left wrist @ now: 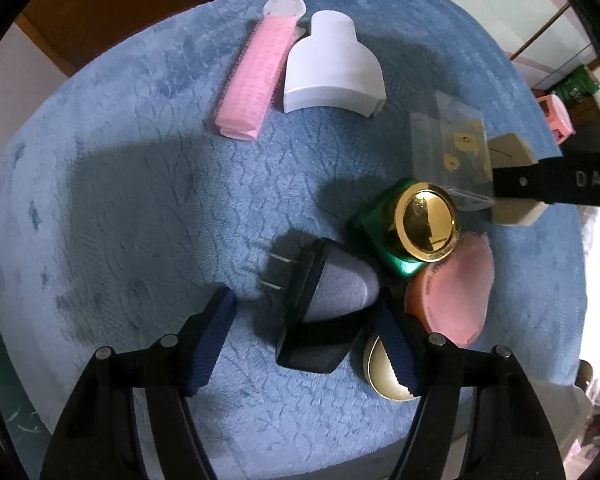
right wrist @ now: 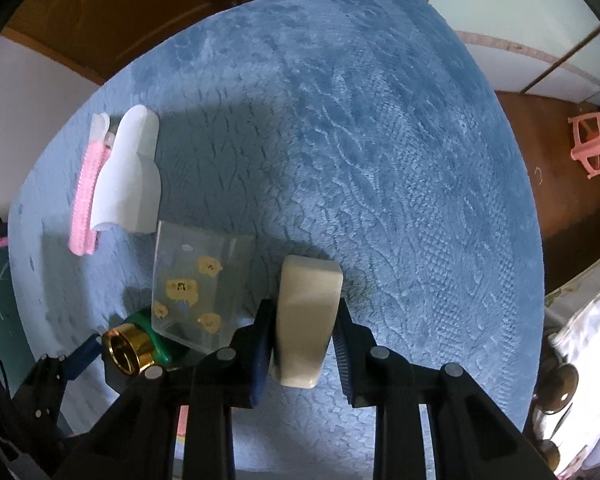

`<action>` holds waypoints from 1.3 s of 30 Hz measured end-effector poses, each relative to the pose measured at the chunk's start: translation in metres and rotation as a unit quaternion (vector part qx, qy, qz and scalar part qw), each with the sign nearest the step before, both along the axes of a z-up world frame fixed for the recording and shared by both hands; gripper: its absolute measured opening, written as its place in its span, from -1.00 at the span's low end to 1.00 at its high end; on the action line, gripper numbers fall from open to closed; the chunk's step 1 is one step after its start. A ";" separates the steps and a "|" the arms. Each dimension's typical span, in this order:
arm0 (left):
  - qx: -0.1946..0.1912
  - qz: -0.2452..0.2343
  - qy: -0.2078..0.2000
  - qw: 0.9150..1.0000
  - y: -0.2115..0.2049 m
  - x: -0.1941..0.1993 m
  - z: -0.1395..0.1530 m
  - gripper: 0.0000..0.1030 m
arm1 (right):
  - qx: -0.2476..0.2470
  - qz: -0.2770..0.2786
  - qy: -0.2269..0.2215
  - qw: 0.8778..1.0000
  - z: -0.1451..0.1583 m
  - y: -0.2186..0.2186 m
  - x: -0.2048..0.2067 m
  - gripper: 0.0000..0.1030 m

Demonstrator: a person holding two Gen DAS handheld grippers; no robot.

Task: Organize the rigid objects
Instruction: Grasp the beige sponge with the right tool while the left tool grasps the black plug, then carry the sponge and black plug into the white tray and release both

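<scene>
On a blue plush cloth [left wrist: 140, 184], my left gripper [left wrist: 304, 344] is open around a black and grey plug adapter [left wrist: 324, 312] lying between its fingers. Beside it lie a green bottle with a gold cap [left wrist: 412, 228], a pink puff [left wrist: 456, 292] and a gold disc [left wrist: 384, 372]. A pink roller [left wrist: 256, 76] and a white piece [left wrist: 332, 68] lie side by side at the far end. My right gripper [right wrist: 302, 356] is shut on a cream block [right wrist: 306, 320]. A clear box with yellow prints [right wrist: 200, 288] stands to its left.
The cloth's rounded edge drops off on all sides. A wooden floor [right wrist: 540, 152] and a pink stool [right wrist: 594, 140] lie to the right. Wooden furniture [left wrist: 120, 4] stands behind. The cloth is bare to the right of the cream block [right wrist: 400, 160].
</scene>
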State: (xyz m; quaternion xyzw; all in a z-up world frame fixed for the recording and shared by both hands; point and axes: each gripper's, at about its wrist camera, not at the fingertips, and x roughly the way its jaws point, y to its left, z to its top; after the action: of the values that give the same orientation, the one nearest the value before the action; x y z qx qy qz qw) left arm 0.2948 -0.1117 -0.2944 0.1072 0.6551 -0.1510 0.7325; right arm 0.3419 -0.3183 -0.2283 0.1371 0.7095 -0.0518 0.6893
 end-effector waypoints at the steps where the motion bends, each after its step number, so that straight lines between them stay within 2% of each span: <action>1: 0.004 0.003 -0.003 1.000 -0.004 -0.002 0.001 0.41 | -0.001 0.002 0.001 1.000 -0.001 0.006 0.001 -0.46; 3: 0.008 0.013 -0.007 1.000 -0.008 -0.007 0.001 0.31 | 0.001 0.005 0.003 1.000 -0.001 0.008 -0.001 -0.47; 4: 0.011 0.017 -0.012 1.000 -0.008 -0.007 0.002 0.10 | 0.004 0.005 0.004 1.000 -0.002 0.008 -0.002 -0.47; 6: 0.016 0.029 -0.017 0.999 -0.011 -0.009 0.004 -0.11 | 0.014 0.003 0.006 1.000 -0.003 0.006 -0.006 -0.48; 10: 0.012 0.050 -0.022 0.998 -0.012 -0.014 0.006 -0.12 | 0.026 -0.001 0.002 1.000 0.003 -0.002 -0.013 -0.48; 16: -0.023 0.068 -0.030 0.997 -0.006 -0.028 0.025 -0.12 | 0.053 0.004 -0.025 0.998 0.027 -0.012 -0.030 -0.48; 20: -0.044 0.060 -0.054 0.996 0.004 -0.047 0.064 -0.12 | 0.060 0.019 -0.056 0.996 0.054 -0.012 -0.052 -0.48; 27: -0.068 0.038 -0.093 0.993 0.039 -0.096 0.139 -0.12 | 0.072 0.061 -0.133 0.987 0.121 -0.008 -0.115 -0.48; 33: -0.089 0.038 -0.104 0.990 0.062 -0.146 0.167 -0.12 | 0.048 0.103 -0.177 0.978 0.160 0.022 -0.177 -0.48; 39: -0.078 0.046 -0.117 0.989 0.079 -0.197 0.168 -0.12 | -0.010 0.136 -0.211 0.968 0.183 0.060 -0.240 -0.48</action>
State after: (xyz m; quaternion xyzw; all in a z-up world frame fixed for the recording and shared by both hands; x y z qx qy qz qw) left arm 0.0978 -0.0325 -0.1263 0.0358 0.5557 -0.1544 0.8162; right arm 0.1019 -0.2583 -0.0452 0.0405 0.5591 0.0659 0.8255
